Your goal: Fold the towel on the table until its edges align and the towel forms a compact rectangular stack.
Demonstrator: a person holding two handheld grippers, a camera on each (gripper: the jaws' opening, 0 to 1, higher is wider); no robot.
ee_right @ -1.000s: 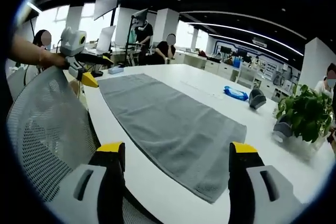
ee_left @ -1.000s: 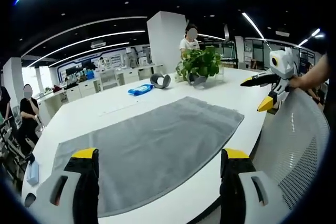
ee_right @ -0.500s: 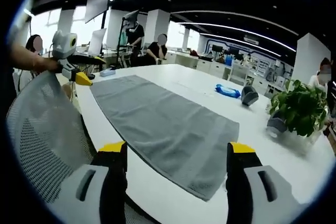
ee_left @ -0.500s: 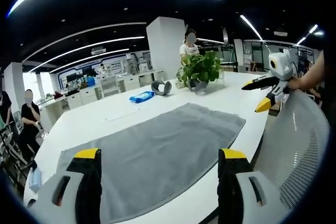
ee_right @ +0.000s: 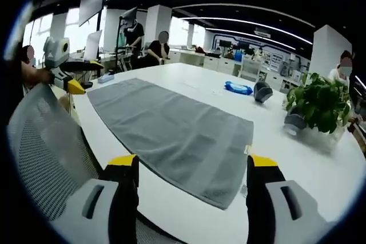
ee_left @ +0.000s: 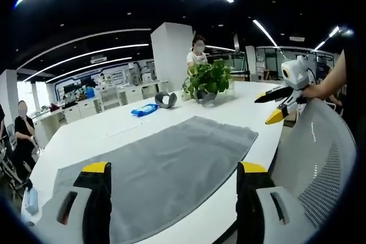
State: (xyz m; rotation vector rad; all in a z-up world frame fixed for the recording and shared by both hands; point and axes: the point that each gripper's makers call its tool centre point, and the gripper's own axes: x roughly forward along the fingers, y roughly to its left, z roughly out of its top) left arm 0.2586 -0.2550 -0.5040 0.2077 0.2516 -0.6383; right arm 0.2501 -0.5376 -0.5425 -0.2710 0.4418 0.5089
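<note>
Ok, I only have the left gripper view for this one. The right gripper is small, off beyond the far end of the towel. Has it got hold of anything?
Observer: No. In the right gripper view the right gripper has its jaws wide apart with nothing clamped. The towel lies flat on the table, and its near corner shows low between them.
Operator: And my own gripper, how does it sit against the towel's other end?
Observer: From the right gripper view, a hand holds the left gripper above the mesh chair back, just off that end's corner. It looks clear of the cloth.
</note>
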